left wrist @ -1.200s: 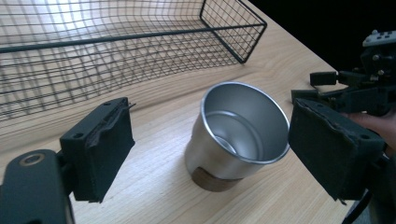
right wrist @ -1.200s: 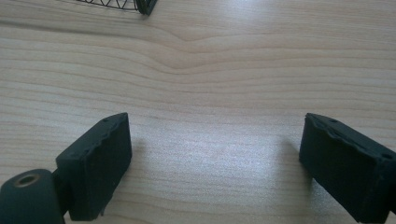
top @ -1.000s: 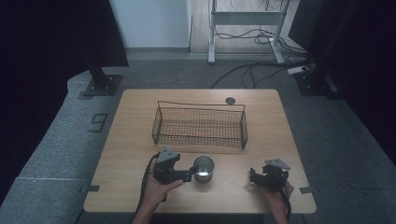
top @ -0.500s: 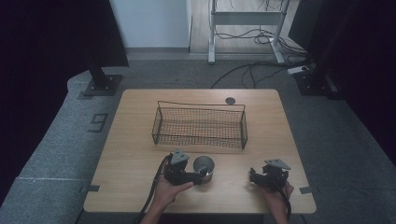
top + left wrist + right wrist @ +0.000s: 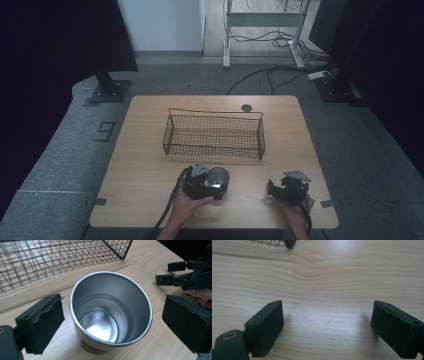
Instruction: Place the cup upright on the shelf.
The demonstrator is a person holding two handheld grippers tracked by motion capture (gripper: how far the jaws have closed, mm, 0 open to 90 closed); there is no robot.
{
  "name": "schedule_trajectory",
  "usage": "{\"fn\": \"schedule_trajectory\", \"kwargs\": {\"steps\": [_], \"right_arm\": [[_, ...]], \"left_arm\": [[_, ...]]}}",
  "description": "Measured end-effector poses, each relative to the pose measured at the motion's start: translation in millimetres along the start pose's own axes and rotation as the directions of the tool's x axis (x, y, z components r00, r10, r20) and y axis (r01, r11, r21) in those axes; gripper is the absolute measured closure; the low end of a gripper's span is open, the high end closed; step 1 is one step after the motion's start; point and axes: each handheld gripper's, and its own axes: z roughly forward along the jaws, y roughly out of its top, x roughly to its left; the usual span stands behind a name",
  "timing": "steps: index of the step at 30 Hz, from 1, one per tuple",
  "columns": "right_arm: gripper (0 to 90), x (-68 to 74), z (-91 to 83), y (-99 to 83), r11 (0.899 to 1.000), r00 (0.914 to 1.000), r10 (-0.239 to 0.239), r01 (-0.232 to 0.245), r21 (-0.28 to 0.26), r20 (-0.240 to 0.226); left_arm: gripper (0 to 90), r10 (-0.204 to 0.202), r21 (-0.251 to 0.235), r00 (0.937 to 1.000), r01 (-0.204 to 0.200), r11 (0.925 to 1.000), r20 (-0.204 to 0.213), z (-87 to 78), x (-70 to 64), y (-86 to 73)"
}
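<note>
Left gripper [image 5: 110,322] spread wide around a steel cup [image 5: 111,312] on the table [image 5: 145,175], right gripper [image 5: 327,327] spread over bare wood.

The cup stands upright near the table's near edge, between the left gripper's two pads, with a gap on each side so neither pad touches it. To its right, well apart, the right gripper rests low over the table with its jaws wide apart and nothing between them. Beyond both, toward the table's middle, sits a wire basket [image 5: 214,134]; a small dark disc [image 5: 246,107] lies just behind it, near the far edge.
</note>
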Motion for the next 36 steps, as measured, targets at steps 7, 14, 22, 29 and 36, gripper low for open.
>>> {"fn": "schedule_trajectory", "kwargs": {"steps": [7, 14, 22, 29, 36], "right_arm": [[11.3, -0.1, 0.0, 0.0, 1.000, 1.0000, -0.003, 0.003, -0.002, -0.001], [11.7, 0.0, -0.1, -0.1, 1.000, 1.0000, -0.004, 0.004, -0.003, -0.002], [12.0, -0.2, -0.2, -0.2, 1.000, 1.0000, -0.006, 0.006, -0.004, -0.002], [12.1, -0.2, -0.2, -0.2, 1.000, 1.0000, -0.007, 0.007, -0.004, -0.003], [12.3, 0.0, -0.3, -0.3, 1.000, 1.0000, -0.005, 0.005, -0.004, -0.003]], "left_arm": [[3.5, 0.009, 0.023, 0.9998, -0.009, 0.9997, -0.017, 14.2, -4.7, -2.5], [4.4, 0.007, 0.022, 0.9992, -0.006, 0.9997, -0.041, 27.5, -2.5, -5.7], [12.0, 0.021, -0.012, 0.9981, -0.022, 0.9997, -0.057, 29.6, -2.1, -9.3], [13.4, 0.040, -0.028, 0.9973, -0.041, 0.9987, -0.061, 27.9, -2.4, -10.8], [14.4, 0.030, -0.049, 0.9984, -0.033, 0.9983, -0.048, 20.2, 0.6, -9.5]]}}
